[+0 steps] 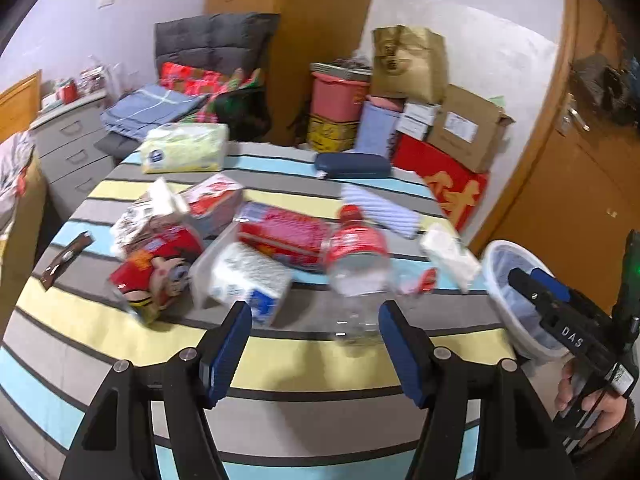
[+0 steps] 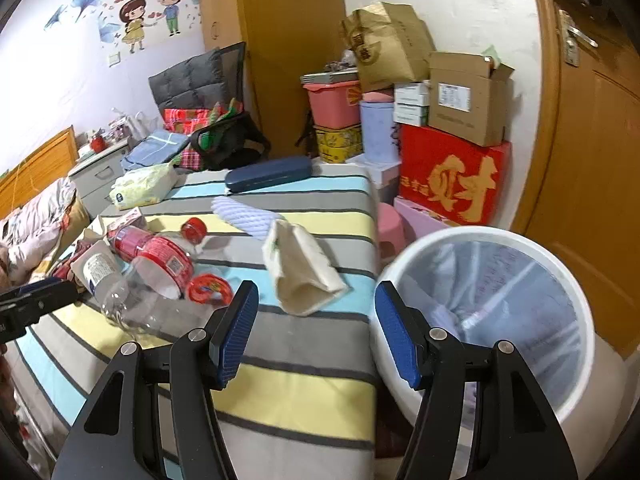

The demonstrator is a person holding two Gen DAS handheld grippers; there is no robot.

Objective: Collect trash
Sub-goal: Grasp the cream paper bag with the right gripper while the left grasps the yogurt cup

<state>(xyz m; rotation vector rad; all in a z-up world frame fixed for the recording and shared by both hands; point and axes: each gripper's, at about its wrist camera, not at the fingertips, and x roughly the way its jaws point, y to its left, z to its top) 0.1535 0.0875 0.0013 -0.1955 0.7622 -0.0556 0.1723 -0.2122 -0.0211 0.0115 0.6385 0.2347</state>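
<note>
A clear plastic bottle (image 1: 356, 268) with a red label and red cap lies on the striped tablecloth (image 1: 120, 328), its clear base reaching between the fingertips of my left gripper (image 1: 316, 340). The jaws stand apart and the pads do not press on it. Red snack packets (image 1: 156, 264), a white tissue packet (image 1: 248, 276) and a brown wrapper (image 1: 66, 258) lie to the left. My right gripper (image 2: 316, 320) is open and empty over the table's edge, beside the white lined trash bin (image 2: 500, 236). The bottle (image 2: 152, 264) and a cream pouch (image 2: 300, 268) lie ahead of it.
A dark blue case (image 2: 268, 174), a striped cloth (image 2: 248, 212) and a yellow-green tissue pack (image 2: 144, 186) lie at the table's far side. Stacked boxes, a red carton (image 2: 452, 180) and a pink bucket (image 2: 332, 104) stand behind. A wooden door (image 2: 592, 160) is at the right.
</note>
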